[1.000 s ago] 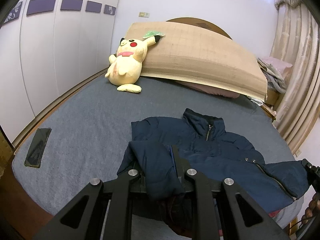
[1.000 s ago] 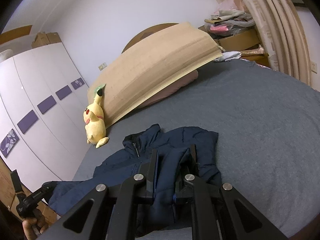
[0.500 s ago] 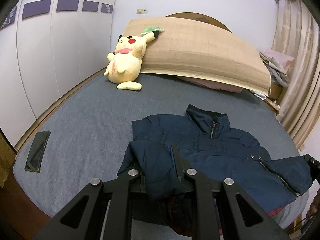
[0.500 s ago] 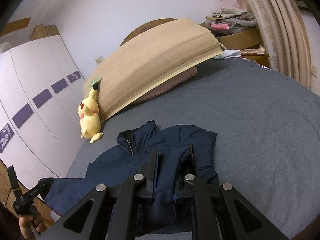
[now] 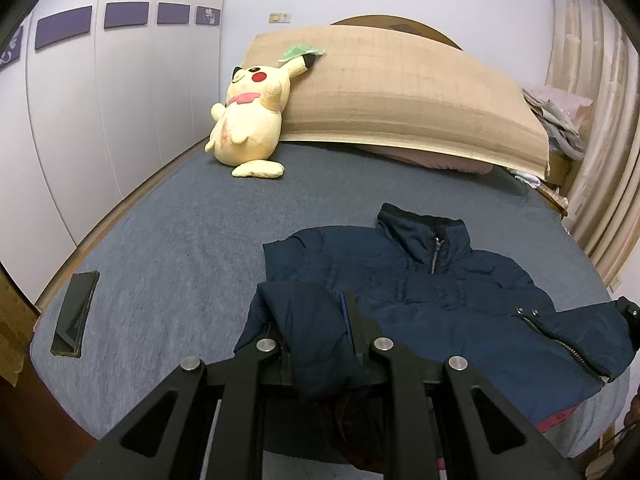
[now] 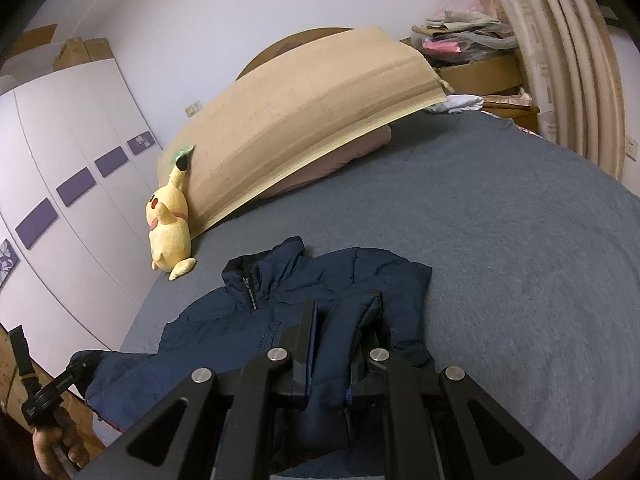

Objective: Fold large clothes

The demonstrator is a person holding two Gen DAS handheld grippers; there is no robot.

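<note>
Both grippers are clenched on the navy jacket (image 5: 440, 292): my left gripper (image 5: 316, 320) pinches one bunched hem corner, my right gripper (image 6: 344, 332) the other, so I can carry the lower edge evenly; the jacket lies zipped, collar towards the plush toy (image 5: 248, 120), on the grey bed (image 5: 180, 240)

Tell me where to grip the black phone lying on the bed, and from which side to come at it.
Judging by its pose, take the black phone across its two long edges near the middle, coming down from above. It lies flat on the grey bed cover, so only the thin sides offer a pinch. Both grippers are now shut on the navy jacket.
</note>
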